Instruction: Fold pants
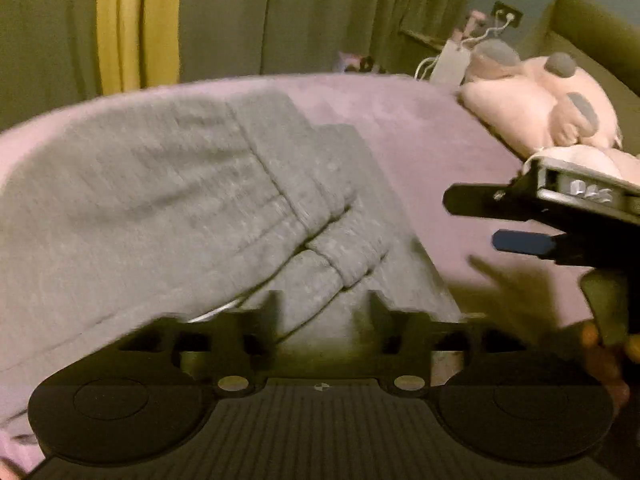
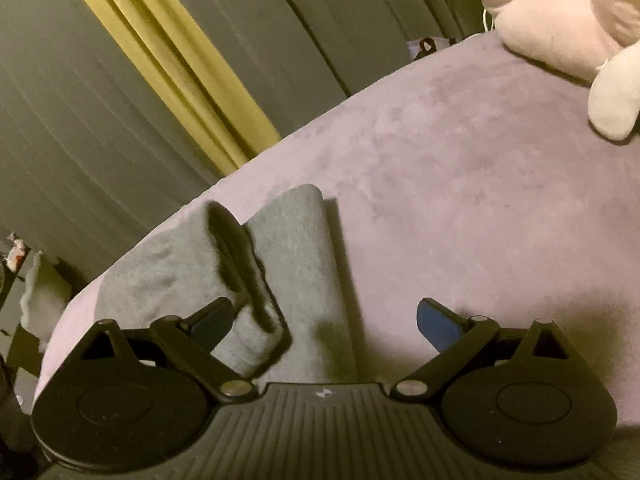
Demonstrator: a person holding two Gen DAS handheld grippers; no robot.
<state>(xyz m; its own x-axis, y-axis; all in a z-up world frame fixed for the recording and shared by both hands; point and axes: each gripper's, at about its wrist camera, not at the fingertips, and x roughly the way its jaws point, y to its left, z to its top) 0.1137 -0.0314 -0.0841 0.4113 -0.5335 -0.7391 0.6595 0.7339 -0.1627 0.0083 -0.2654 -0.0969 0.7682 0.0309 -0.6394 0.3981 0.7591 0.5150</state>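
Observation:
The grey pants (image 1: 168,208) lie on a lilac bed cover (image 1: 420,136), folded over themselves with the elastic waistband and a white drawstring near the front. My left gripper (image 1: 322,308) sits at the pants' near edge with its jaws narrowed around the grey cloth. In the right wrist view the pants (image 2: 292,264) lie left of centre. My right gripper (image 2: 324,320) is open wide and empty above their right edge; its blue pads (image 2: 438,326) show. The right gripper also shows in the left wrist view (image 1: 472,220), held over the bare cover to the right of the pants.
A pink plush toy (image 1: 540,108) and a white one (image 2: 612,96) lie at the head of the bed. Grey and yellow curtains (image 1: 136,24) hang behind the bed's far edge. A headboard (image 1: 592,28) stands at the right.

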